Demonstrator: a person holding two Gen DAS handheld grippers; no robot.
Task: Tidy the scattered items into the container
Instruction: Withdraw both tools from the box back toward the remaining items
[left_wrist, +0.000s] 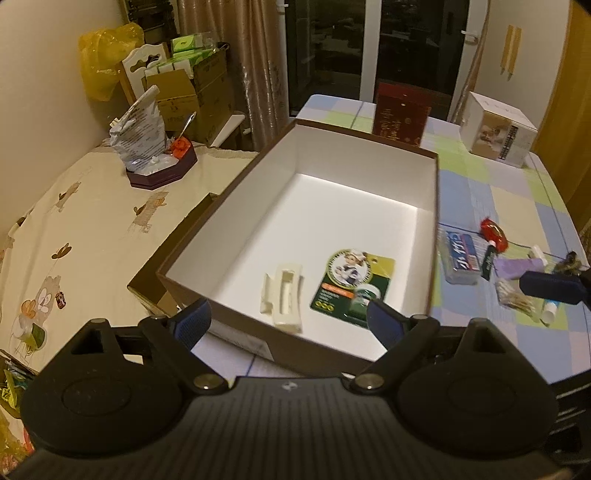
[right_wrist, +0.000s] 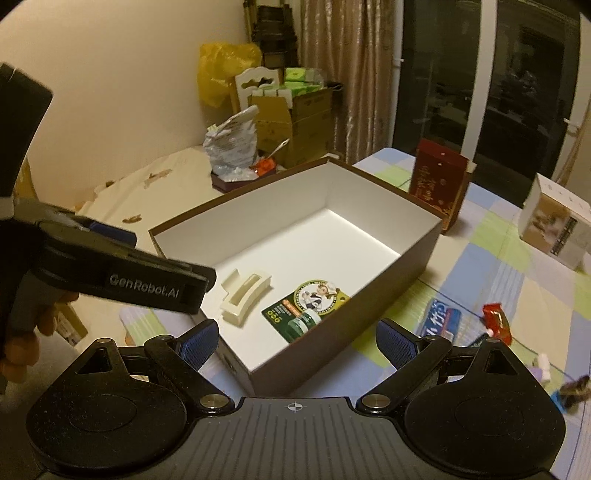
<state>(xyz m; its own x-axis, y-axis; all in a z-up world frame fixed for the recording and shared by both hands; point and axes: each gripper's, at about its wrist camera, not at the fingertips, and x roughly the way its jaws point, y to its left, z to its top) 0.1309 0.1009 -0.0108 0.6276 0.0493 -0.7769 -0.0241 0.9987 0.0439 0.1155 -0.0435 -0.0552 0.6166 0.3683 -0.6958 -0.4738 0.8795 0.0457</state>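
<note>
Brown box (left_wrist: 435, 206) holding cream clip (left_wrist: 282, 299); both grippers agape, empty; hand (right_wrist: 22, 332) only in right view

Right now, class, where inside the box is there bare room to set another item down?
The far half of the box floor is bare, bordered by its far and side walls. The near end is crowded: cream hair clip beside the green carded item.
</note>
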